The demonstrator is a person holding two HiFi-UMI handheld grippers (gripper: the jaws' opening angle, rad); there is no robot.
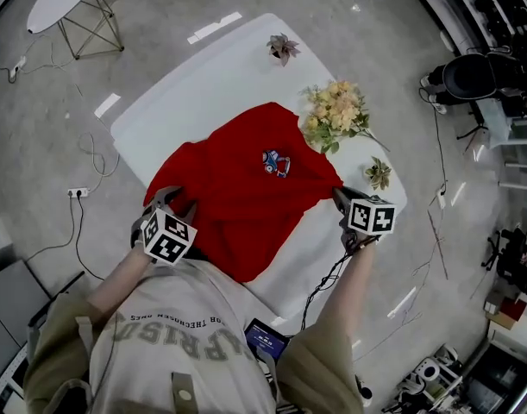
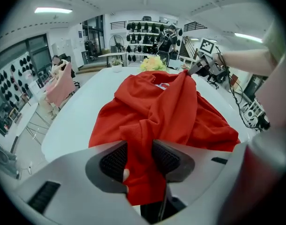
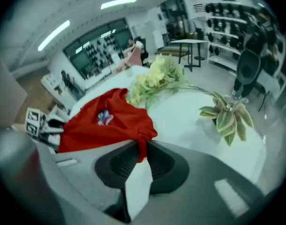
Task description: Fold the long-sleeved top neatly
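Left gripper clamps a thick bunch, right gripper a thin pinch of the red top at the near side of the table; I'd keep both level and the fabric taut while folding.

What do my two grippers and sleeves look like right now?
Both the left gripper and right gripper have light grey bodies with dark ribbed pads and carry a white cube of black square markers. A black cable hangs below the right one. The person wears a grey printed T-shirt with short olive sleeves.
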